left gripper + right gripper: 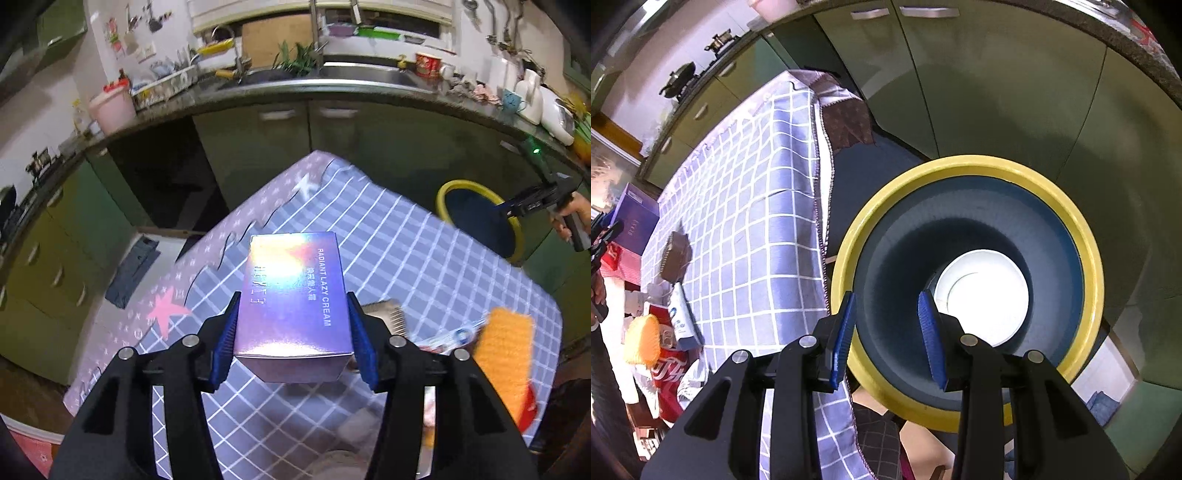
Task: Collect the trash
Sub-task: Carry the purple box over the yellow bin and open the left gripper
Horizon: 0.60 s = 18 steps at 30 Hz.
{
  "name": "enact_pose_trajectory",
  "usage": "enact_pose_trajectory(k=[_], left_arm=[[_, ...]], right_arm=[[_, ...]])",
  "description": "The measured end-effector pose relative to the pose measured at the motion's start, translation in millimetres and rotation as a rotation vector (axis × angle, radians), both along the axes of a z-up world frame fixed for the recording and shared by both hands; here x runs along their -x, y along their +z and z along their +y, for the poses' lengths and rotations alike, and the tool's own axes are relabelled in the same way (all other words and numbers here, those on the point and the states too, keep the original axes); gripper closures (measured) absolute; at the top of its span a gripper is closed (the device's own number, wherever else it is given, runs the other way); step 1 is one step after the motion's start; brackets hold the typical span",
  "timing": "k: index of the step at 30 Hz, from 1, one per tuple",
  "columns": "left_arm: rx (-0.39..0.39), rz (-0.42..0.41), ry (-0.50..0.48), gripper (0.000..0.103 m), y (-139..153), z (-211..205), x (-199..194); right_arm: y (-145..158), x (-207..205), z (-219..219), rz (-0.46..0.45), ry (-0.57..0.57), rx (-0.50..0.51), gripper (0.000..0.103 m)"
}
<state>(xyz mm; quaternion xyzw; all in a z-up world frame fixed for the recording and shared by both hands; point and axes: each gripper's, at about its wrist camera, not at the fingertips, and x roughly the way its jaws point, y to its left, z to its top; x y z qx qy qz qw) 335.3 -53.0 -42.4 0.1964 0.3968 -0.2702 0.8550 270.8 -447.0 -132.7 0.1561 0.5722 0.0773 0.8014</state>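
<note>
I am gripping the purple cream box point(291, 306) in my left gripper point(293, 332); my right gripper point(888, 339) is hanging narrowly parted, empty, over the yellow-rimmed bin point(1086, 236).

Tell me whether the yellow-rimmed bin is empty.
Not empty: the bin holds a white round dish-like thing at its bottom; nothing else shows inside.

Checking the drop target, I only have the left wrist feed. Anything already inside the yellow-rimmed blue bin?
Observer: Yes, the right wrist view looks straight into the yellow-rimmed blue bin; a round white disc, maybe a plate or lid, lies at its bottom.
Operator: Is the right gripper carrying anything?
Observer: No. The right gripper hangs over the bin's mouth with nothing between its blue pads.
Operator: Does the checked tablecloth reach the bin?
Observer: The blue-and-white checked tablecloth drapes over the table edge right beside the bin's rim; contact is unclear.
</note>
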Motion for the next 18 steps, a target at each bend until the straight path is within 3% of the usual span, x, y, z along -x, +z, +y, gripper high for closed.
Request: enact_pose_trajectory(k=[3,9,14,18], left_arm=[[0.016,-0.008,-0.046,0.051,22,-29,16],[0.05,0.047,-0.201,0.051,45,-129,40],[0.05,0.108,-0.348,0.051,32,-228,42],[0.025,0.18,-0.432,0.051,-1,-301,42]], right_arm=[[12,15,-10,-0.042,-0.009,-0.008,0.067],[42,56,-41,-0.139,-0.047,0.006,0.067],[57,97,-70,-0.187,-0.084,0.023,0.067],[57,126,-96,-0.199,-0.126,0.021,0.064]])
